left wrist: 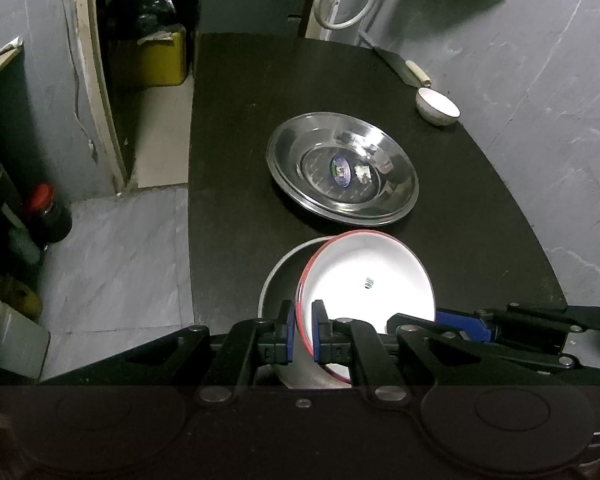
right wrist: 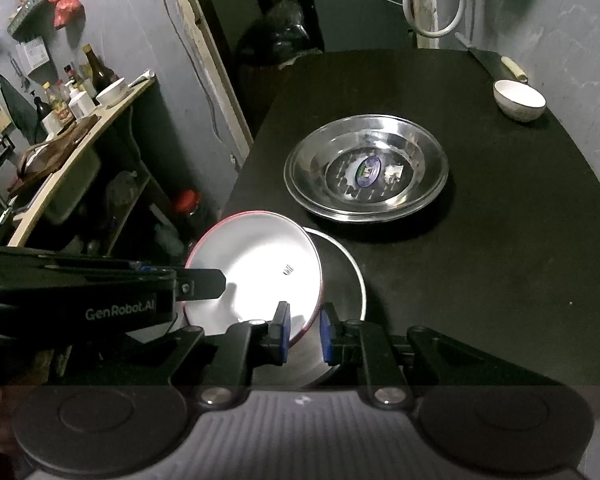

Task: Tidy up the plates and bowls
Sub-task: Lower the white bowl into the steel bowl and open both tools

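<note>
Over dark table (left wrist: 480,240), both jaws clamping red-rimmed plate (left wrist: 364,280)

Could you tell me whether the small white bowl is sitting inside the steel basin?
No, the small white bowl stands by itself on the black table near its far edge, apart from the steel basin.

Around us stood grey marbled walls (left wrist: 540,40), a pale tiled floor (left wrist: 112,248), a dark round-edged table (right wrist: 480,280), a wooden shelf (right wrist: 80,140) crowded with bottles (right wrist: 76,80), a dim doorway (left wrist: 148,40), a white hose (right wrist: 432,0) hanging beyond.
</note>
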The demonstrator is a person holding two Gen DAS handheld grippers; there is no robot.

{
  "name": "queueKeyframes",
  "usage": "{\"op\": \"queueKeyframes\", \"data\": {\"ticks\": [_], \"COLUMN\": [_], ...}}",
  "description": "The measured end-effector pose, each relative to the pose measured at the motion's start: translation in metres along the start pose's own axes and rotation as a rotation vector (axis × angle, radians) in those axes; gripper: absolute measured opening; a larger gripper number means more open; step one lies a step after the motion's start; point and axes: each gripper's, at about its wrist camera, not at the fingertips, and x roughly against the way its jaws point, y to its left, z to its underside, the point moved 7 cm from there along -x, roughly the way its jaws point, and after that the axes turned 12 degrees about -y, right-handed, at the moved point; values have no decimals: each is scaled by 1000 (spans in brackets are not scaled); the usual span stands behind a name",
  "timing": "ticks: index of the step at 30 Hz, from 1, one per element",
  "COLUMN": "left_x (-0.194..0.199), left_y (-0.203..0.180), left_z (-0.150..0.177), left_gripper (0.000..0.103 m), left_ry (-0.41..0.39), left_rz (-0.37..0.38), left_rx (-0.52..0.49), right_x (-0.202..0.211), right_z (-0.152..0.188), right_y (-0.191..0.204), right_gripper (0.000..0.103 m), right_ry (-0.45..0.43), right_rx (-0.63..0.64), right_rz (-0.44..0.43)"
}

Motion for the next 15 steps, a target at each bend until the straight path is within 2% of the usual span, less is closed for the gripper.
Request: {"op": "queueKeyframes", "data": {"ticks": [15], "left_x": [-12], "left_y": [3], "left_z": [5], "left_gripper": [8], "left_ry": [60], "left_rz": [-11], "left_rx": [11], "right_x": [-11], "right_z": [5], "right_y": [-4], "right_gripper": [17], "right_ry": [55], "right_rx": [8], "right_rz": [6]}}
